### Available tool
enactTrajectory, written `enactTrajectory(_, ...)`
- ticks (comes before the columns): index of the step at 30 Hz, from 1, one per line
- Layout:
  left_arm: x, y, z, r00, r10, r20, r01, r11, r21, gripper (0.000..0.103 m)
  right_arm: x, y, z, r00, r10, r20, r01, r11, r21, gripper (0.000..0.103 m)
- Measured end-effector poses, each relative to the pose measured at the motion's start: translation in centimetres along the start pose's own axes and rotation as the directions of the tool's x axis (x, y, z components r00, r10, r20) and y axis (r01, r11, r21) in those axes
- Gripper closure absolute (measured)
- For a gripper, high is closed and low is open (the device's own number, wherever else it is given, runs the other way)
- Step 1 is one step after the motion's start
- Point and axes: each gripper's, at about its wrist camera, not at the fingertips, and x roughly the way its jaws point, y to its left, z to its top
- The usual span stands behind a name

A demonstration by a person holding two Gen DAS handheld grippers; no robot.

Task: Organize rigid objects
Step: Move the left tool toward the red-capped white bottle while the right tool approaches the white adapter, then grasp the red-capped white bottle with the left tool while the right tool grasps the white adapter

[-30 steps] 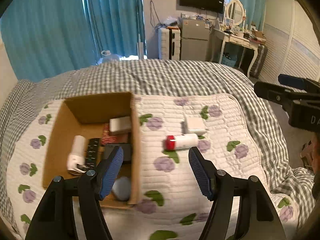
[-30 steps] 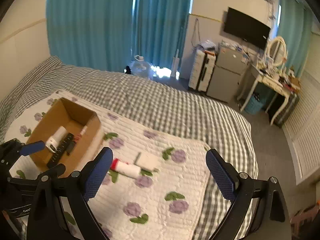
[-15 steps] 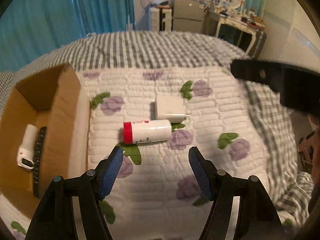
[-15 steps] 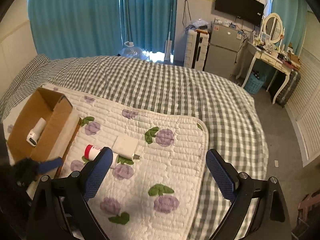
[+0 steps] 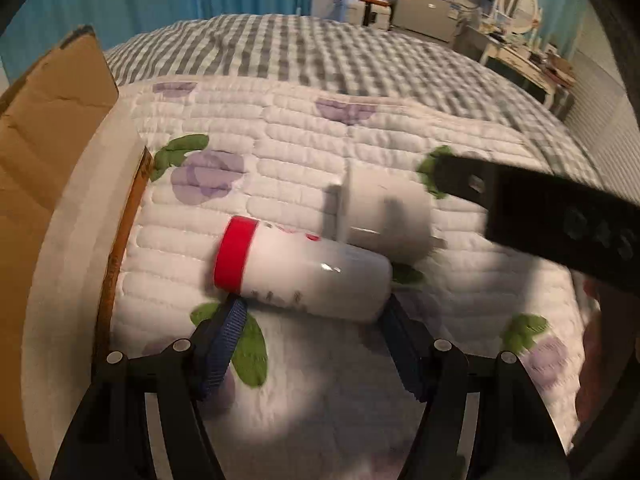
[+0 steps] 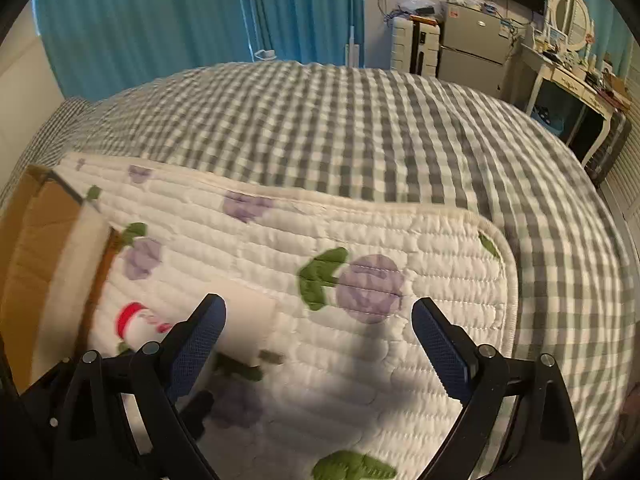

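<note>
A white bottle with a red cap lies on its side on the quilted flower mat. My left gripper is open, its blue fingertips at either end of the bottle's near side. A white box-shaped charger lies just behind the bottle. The cardboard box stands at the left. My right gripper is open and empty above the mat; the charger sits by its left finger, and the bottle shows farther left.
The mat lies on a grey checked bedspread. The right gripper's body crosses the right side of the left wrist view. Teal curtains, a small fridge and a white dressing table stand beyond the bed.
My left gripper has swung right from over the box and come down close to the bottle. My right gripper has dropped lower toward the mat and the charger.
</note>
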Motion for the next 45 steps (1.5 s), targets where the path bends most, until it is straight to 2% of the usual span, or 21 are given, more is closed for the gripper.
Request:
enactTrajectory(8, -1.3, -0.5, -0.5, 0.999, 0.046, 0.018, -0.048, 0.994, 0.095, 0.032, 0.6, -2.4, -0.4, 0.999, 0.053, 0.003, -0.054, 0.996, 0.074, 0.008)
enactTrajectory(11, -2.1, 0.5, -1.5, 0.999, 0.033, 0.012, -0.034, 0.996, 0.082, 0.032, -0.2, -2.3, -0.1, 0.994, 0.105, 0.022, -0.106, 0.991, 0.079, 0.008)
enactTrajectory(15, -2.6, 1.6, -2.1, 1.000, 0.006, 0.009, -0.006, 0.998, 0.055, 0.032, 1.0, 0.1, 0.4, 0.986, 0.165, -0.001, -0.164, 0.985, 0.044, 0.008)
enactTrajectory(21, -3.4, 2.3, -2.8, 1.000, 0.003, 0.019, -0.005, 0.996, 0.084, 0.032, 4.1, 3.1, -0.5, 0.983, 0.167, -0.082, -0.167, 0.986, 0.003, 0.009)
enactTrajectory(23, -3.4, 2.5, -3.0, 1.000, -0.013, 0.017, 0.012, 0.997, 0.082, 0.032, 4.4, 3.5, -0.6, 0.987, 0.133, -0.085, -0.136, 0.990, -0.032, 0.018)
enactTrajectory(24, -3.4, 2.4, -2.7, 1.000, -0.017, 0.016, 0.016, 0.996, 0.085, 0.032, 4.4, 3.5, -0.7, 0.986, 0.147, -0.083, -0.151, 0.988, -0.036, 0.032)
enactTrajectory(25, -3.7, 2.4, -2.8, 1.000, -0.021, 0.018, 0.019, 0.995, 0.094, 0.032, 4.3, 3.3, -0.6, 0.977, 0.195, -0.081, -0.197, 0.980, -0.017, 0.041)
enactTrajectory(32, -4.2, 1.4, -2.4, 1.000, 0.000, 0.031, -0.007, 0.975, 0.221, 0.032, 3.3, 2.0, -0.7, 0.969, 0.234, -0.073, -0.234, 0.972, 0.012, 0.045)
enactTrajectory(35, -4.1, 1.3, -2.3, 0.999, -0.006, 0.036, -0.003, 0.965, 0.261, 0.032, 2.7, 1.8, -1.0, 0.971, 0.219, -0.094, -0.224, 0.974, -0.043, 0.045)
enactTrajectory(38, -4.0, 1.7, -2.2, 0.999, -0.038, 0.030, 0.029, 0.966, 0.258, 0.032, 3.4, 3.3, -1.2, 0.973, 0.205, -0.111, -0.216, 0.972, -0.098, 0.045)
enactTrajectory(45, -3.5, 1.3, -2.0, 0.997, -0.057, 0.044, 0.042, 0.952, 0.302, 0.032, 3.5, 6.2, -2.0, 0.960, 0.236, -0.152, -0.265, 0.940, -0.216, 0.045)
